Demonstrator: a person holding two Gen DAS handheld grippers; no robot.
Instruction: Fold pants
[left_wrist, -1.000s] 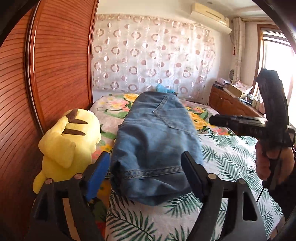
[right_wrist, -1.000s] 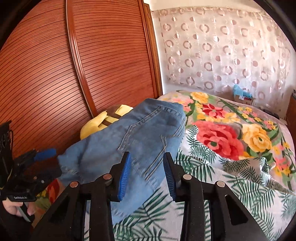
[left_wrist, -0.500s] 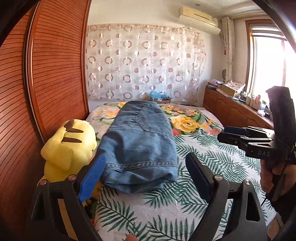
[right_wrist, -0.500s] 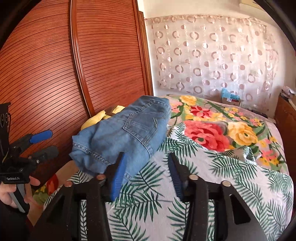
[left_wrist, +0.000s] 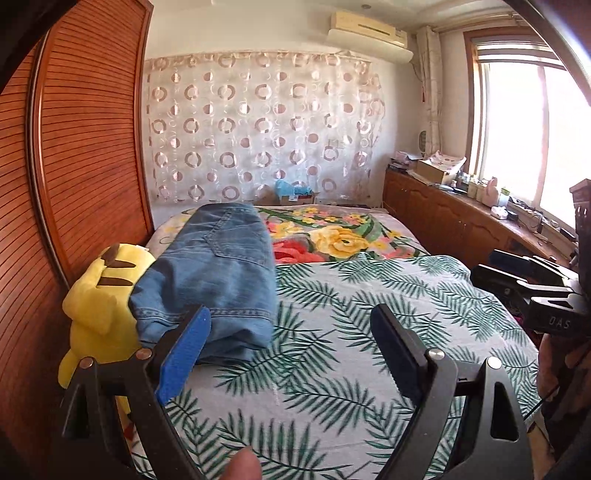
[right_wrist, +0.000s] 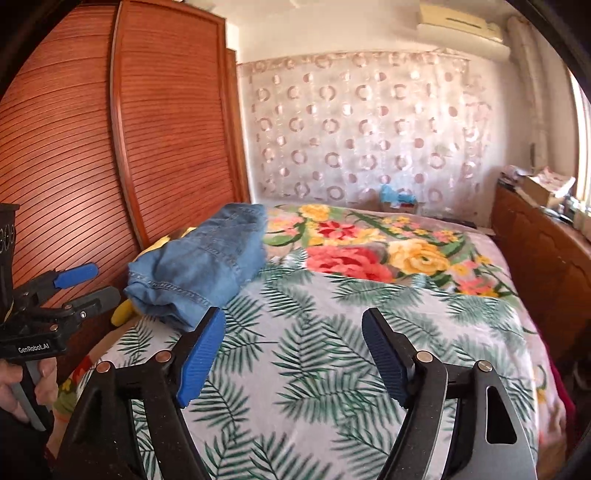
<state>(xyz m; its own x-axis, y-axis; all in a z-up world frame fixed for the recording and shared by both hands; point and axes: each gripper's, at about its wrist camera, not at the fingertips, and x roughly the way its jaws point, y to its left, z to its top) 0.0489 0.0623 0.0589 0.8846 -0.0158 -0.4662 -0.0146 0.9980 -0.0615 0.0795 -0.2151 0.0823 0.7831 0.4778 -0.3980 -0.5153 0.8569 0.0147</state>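
Two grippers: you hold one in each hand, both raised over the bed (left_wrist: 388, 295) and clear of the cloth.
Left gripper (left_wrist: 291, 339): your jaws stand spread wide; nothing sits between the pads, only the leaf-print cover shows in the gap.
Right gripper (right_wrist: 293, 345): your jaws are opening, already well apart; nothing lies between them and neither pad touches anything.
Pants (left_wrist: 218, 273): blue jeans, folded into a compact bundle, lying on the bed along its left side, untouched by either gripper.
Plush toy (left_wrist: 103, 295): yellow, lying against the left edge of the pants, between them and the slatted wooden wardrobe (left_wrist: 74, 166).
Contact: none; both grippers are apart from the pants.
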